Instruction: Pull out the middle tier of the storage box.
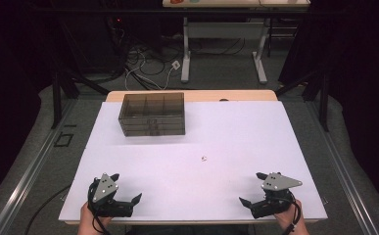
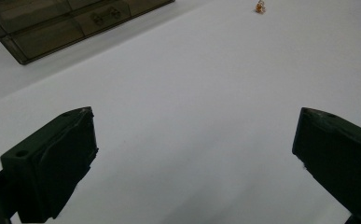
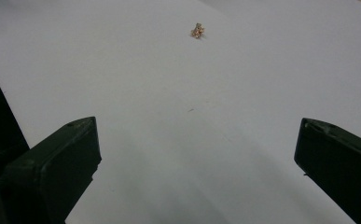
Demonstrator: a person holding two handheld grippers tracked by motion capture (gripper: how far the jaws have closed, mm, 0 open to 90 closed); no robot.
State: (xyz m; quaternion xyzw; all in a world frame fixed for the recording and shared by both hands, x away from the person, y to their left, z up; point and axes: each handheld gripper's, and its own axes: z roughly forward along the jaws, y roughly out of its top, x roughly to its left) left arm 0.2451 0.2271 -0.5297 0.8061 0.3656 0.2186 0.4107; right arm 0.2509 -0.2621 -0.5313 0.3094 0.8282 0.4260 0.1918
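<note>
A tiny gold-coloured trinket (image 1: 203, 158) lies on the white table top (image 1: 236, 127), a little right of centre. It sits far ahead of the jaws in the left gripper view (image 2: 260, 6) and in the right gripper view (image 3: 197, 31). A dark see-through drawer box (image 1: 152, 113) stands at the back left, its corner reaching into the left gripper view (image 2: 57, 23). My left gripper (image 1: 127, 186) (image 2: 197, 114) rests near the front left edge, open and holding nothing. My right gripper (image 1: 250, 187) (image 3: 197, 122) is at the front right, also open with nothing between its jaws.
A strip of bare wood (image 1: 192, 95) runs along the table's far edge behind the box. On the floor beyond it lie cables (image 1: 148, 68), and the legs of another desk (image 1: 186, 54) stand there. Dark frame posts (image 1: 56, 98) stand at both sides.
</note>
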